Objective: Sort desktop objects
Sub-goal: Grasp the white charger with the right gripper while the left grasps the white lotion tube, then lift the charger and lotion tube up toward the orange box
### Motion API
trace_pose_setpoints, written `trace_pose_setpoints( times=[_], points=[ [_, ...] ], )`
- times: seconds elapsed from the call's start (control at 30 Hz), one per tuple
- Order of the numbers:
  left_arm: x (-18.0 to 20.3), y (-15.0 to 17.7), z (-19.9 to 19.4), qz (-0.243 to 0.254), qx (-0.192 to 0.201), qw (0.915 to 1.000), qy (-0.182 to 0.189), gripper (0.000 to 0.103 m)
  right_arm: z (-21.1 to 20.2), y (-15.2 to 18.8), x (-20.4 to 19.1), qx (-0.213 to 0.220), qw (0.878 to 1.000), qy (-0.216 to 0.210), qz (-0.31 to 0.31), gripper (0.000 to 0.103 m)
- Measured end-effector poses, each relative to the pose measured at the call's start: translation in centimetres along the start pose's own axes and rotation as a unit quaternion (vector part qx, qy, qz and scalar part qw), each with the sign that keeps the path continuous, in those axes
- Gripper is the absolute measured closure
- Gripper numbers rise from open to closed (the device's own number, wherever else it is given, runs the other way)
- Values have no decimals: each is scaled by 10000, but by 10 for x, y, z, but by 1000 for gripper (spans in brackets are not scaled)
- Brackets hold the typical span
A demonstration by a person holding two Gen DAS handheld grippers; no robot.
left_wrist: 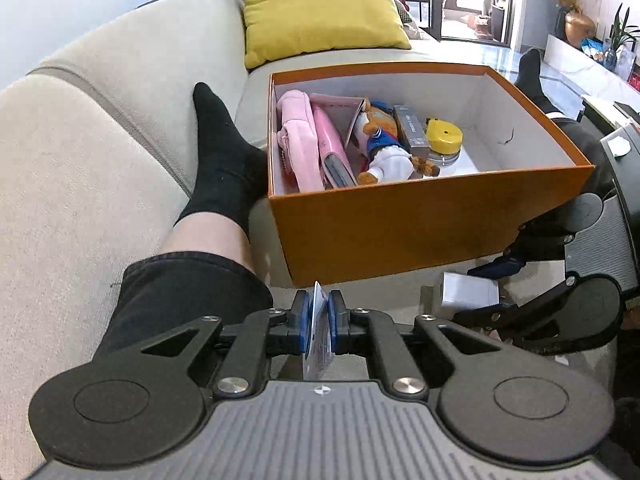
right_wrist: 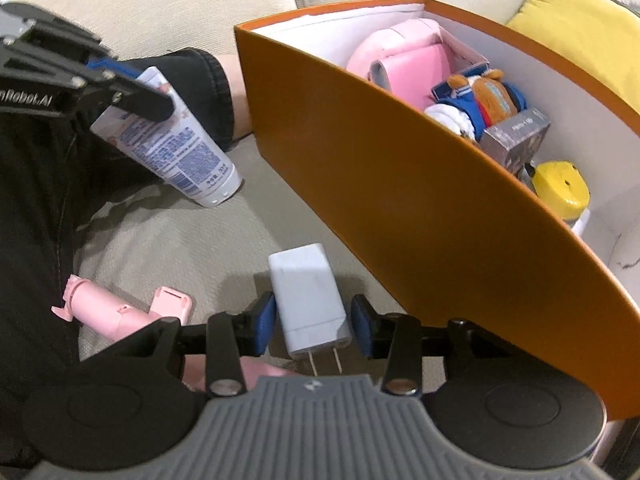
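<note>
An orange box [left_wrist: 420, 216] sits on the beige sofa and also shows in the right wrist view [right_wrist: 400, 184]. It holds a pink pouch [left_wrist: 298, 136], a plush toy [left_wrist: 384, 144], a grey carton [left_wrist: 412, 126] and a yellow-lidded jar [left_wrist: 444, 140]. My left gripper [left_wrist: 319, 322] is shut on the flat end of a white tube [right_wrist: 172, 148], held just in front of the box. My right gripper [right_wrist: 314, 322] is open around a white charger plug [right_wrist: 308, 300] lying on the sofa, its pads apart from the plug's sides.
A pink clip-like object [right_wrist: 120, 312] lies on the sofa left of the charger. The person's legs in black socks [left_wrist: 220, 152] flank the box. A yellow cushion [left_wrist: 320, 8] rests behind it.
</note>
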State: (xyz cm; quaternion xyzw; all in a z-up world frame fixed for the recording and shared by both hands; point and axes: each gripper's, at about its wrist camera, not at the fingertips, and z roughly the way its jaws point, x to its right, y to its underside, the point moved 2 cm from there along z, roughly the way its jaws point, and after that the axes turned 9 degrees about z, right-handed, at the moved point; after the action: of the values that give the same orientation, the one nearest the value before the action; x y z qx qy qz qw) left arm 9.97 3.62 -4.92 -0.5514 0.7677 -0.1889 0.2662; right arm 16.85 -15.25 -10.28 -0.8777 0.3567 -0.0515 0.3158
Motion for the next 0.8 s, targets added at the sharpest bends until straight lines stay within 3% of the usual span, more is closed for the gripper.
trace_pose_setpoints(
  times=[0.3,0.4,0.8],
  points=[
    [0,12,1,-111,-41,9999,-9,88,2,6,7,10,9997,-101,200,55],
    [-1,13,-1,-162,33,9999,21,88,1,7,5,20,9999,-89,146,63],
    [-2,6,3,-289,172,9994,9,88,-29,-5,4,330,9990,-74,306,69]
  ],
)
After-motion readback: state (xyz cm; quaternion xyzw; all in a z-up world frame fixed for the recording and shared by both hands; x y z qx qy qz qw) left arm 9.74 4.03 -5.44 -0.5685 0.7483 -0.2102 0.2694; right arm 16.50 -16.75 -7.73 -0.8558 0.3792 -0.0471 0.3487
